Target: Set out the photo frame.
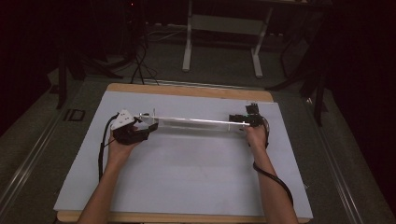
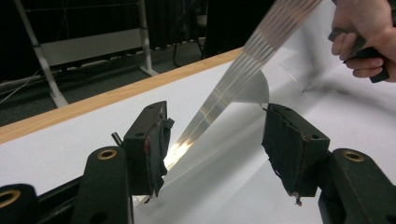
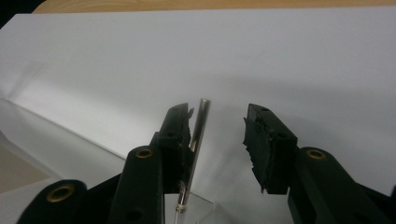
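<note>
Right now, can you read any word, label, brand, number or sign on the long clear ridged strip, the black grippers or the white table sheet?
None: no text is legible on the long clear ridged strip, the white table sheet, the left gripper or the right gripper.

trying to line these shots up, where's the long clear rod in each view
High view: the long clear rod lies level across the table's middle, running between the left gripper and the right gripper.
Left gripper view: it slants from between the open jaws up to the top right.
Right gripper view: its metal end stands close beside the left jaw.
Shared landmark: the white sheet with the wooden table edge beyond it.
</note>
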Demonstrator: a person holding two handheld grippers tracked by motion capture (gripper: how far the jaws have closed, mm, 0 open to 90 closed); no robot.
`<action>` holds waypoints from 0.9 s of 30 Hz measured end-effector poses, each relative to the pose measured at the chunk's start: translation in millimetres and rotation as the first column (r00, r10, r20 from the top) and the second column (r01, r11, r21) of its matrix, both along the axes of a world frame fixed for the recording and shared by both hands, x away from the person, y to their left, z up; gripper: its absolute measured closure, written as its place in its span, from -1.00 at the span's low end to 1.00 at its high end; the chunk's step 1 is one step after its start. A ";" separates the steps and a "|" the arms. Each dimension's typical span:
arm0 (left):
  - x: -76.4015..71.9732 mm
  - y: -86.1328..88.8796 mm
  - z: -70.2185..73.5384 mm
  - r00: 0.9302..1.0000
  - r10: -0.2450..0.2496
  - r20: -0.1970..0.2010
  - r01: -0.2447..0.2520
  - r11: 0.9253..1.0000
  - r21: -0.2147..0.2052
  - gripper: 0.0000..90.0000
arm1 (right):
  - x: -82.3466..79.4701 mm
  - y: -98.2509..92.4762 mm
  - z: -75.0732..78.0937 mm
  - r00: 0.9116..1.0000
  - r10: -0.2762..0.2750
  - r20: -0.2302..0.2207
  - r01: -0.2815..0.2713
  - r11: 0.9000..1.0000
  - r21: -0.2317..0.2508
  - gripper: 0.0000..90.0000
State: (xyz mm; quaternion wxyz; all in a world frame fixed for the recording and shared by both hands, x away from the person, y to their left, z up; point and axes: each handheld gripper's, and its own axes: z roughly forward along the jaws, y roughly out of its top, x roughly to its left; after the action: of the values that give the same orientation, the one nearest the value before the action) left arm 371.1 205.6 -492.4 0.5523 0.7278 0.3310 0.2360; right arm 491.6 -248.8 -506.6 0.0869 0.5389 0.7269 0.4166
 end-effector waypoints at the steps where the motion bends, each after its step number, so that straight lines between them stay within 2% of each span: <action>1: 0.1 0.0 0.0 1.000 0.001 0.000 -0.001 1.000 -0.001 -0.08 | -0.3 -0.2 1.6 1.000 0.008 0.007 -0.008 1.000 -0.002 0.33; 9: 1.0 -0.3 0.4 1.000 0.004 0.000 -0.004 1.000 -0.004 -0.08 | -2.5 0.6 10.9 0.999 0.034 0.038 -0.033 0.999 -0.027 0.34; 27: 4.8 -0.9 2.6 1.000 0.014 -0.008 -0.014 1.000 -0.012 -0.08 | -8.4 3.7 35.4 0.990 0.101 0.100 -0.093 0.993 -0.077 0.37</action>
State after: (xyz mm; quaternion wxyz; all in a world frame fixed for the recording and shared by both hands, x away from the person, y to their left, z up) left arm 375.9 204.7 -489.8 0.5536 0.7232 0.3396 0.2349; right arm 483.2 -245.1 -471.3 0.1234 0.4772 0.7612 0.4214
